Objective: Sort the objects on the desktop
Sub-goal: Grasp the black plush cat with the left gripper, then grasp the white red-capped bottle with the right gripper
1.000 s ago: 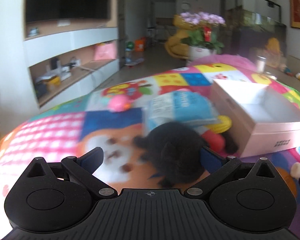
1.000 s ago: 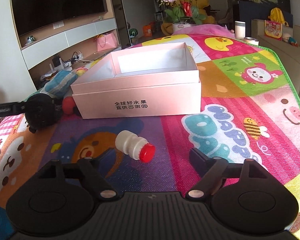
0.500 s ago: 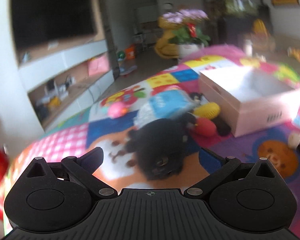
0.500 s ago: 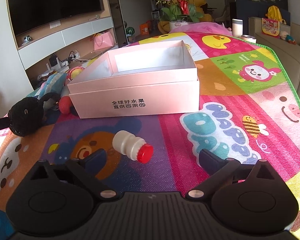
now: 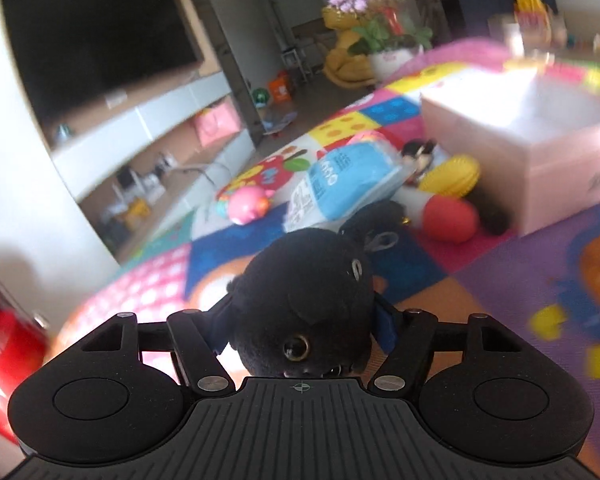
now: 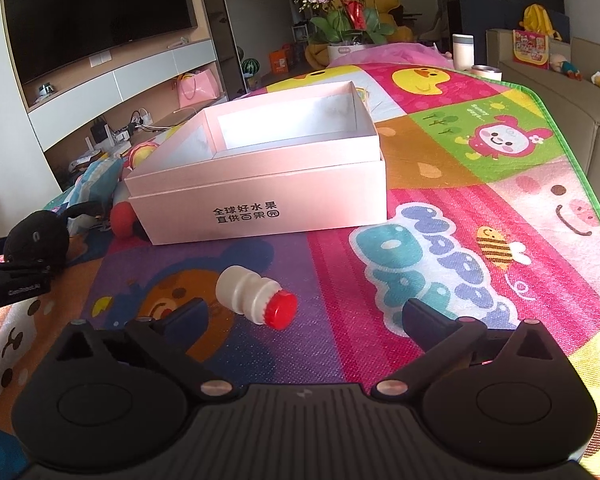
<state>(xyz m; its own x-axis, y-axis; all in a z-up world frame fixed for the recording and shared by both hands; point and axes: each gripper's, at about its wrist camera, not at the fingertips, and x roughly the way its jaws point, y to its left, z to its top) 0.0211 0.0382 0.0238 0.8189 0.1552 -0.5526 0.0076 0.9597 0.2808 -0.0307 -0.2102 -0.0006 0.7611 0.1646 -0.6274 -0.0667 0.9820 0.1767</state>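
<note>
The black plush toy sits clamped between the left gripper's fingers, lifted over the play mat near its left edge. The pink box stands open mid-mat. A white bottle with a red cap lies on its side just ahead of the right gripper, whose fingers are spread wide, holding nothing.

I see a black plush toy with an amber eye. The box is pale pink with a white inside and black lettering. Near it lies a white bottle with a red cap. The mat is patchwork: purple, pink, green, yellow, with cartoon animals. A red ball sits beside a blue-and-white packet.
</note>
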